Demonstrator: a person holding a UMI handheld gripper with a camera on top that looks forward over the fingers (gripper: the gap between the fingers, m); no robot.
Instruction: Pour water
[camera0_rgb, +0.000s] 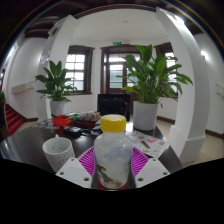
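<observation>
Here, a clear plastic bottle with a yellow cap stands upright between the pink pads of the hand-held gripper, whose fingers appear closed against its sides at mid-body, though contact is hard to confirm. The bottle sits over a dark table, with a white cup just beside it and two potted plants beyond, near the windows. The bottle looks light and thin-walled, likely to flex under a hard squeeze and slip if wet; a firm hold around the middle, below the shoulder, seems the safest place. The cap looks to be still on, so pouring seems not yet possible.
</observation>
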